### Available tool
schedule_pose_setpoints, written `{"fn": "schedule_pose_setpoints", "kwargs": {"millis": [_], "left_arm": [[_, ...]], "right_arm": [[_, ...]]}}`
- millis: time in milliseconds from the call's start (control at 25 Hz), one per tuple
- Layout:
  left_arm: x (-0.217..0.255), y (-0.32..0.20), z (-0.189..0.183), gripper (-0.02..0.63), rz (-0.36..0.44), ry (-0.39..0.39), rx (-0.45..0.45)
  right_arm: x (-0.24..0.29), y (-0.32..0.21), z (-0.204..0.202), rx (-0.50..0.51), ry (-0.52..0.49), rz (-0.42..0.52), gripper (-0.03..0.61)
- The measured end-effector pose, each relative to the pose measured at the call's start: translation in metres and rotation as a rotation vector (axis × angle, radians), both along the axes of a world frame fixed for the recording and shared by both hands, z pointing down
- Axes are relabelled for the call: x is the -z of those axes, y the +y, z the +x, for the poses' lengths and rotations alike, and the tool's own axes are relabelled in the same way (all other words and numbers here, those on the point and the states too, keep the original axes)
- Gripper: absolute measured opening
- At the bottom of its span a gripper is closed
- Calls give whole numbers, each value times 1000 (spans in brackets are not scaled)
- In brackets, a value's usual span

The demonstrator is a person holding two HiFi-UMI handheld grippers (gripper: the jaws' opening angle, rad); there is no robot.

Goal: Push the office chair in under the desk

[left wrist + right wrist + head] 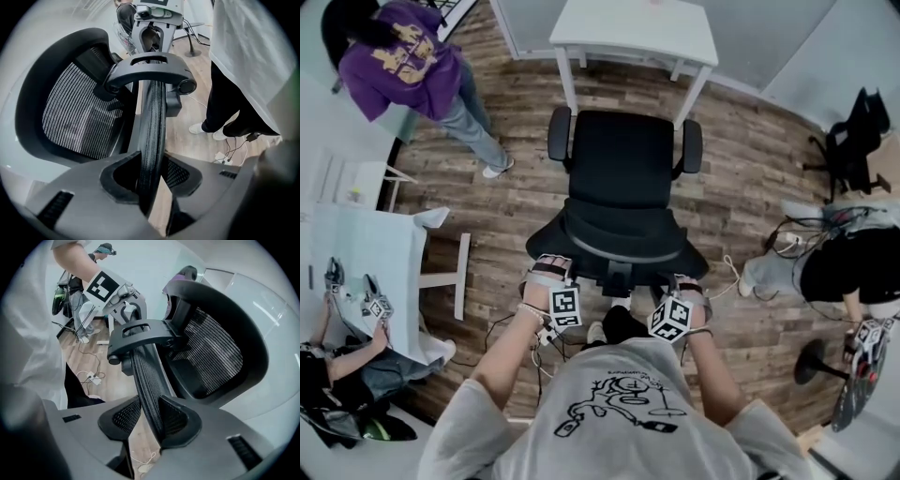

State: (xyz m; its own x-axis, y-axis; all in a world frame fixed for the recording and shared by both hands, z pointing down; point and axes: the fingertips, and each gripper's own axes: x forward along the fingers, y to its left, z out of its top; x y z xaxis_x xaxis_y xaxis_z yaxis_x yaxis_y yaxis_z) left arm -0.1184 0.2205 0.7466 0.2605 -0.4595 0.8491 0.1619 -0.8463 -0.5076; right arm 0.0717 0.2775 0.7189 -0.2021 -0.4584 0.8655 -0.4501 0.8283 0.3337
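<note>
The black office chair [622,178] stands on the wood floor with its seat facing the white desk [634,39], just short of the desk's front edge. I stand behind it. My left gripper [549,277] is shut on the left end of the chair back's top rim [151,140]. My right gripper [686,289] is shut on the right end of that rim [147,380]. In the left gripper view the jaws [151,174] straddle the thin black rim. The right gripper view shows its jaws [150,420] pinching the mesh edge, with the black mesh panel [211,352] beside it.
A person in a purple top [405,58] stands at the far left. Another sits by a white table [370,272] on the left, a third crouches at the right [844,272]. A second black chair [859,141] stands at the far right. Cables [741,274] lie on the floor.
</note>
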Motion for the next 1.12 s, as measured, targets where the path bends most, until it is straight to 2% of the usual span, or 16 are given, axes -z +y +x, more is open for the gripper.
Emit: {"fn": "schedule_pose_setpoints", "kwargs": {"millis": [360,760,1120], "left_arm": [[0,-29,14,124,-22,-11,-4],[-3,-57,30,117,-65,-17,52],[-4,-89,52,117,-66,-8,79]], "right_arm": [[1,-30,14,15,-1,-19,144],[1,-63,32,75,14,-35,141],[-1,-98,55,109,40,-26,141]]}}
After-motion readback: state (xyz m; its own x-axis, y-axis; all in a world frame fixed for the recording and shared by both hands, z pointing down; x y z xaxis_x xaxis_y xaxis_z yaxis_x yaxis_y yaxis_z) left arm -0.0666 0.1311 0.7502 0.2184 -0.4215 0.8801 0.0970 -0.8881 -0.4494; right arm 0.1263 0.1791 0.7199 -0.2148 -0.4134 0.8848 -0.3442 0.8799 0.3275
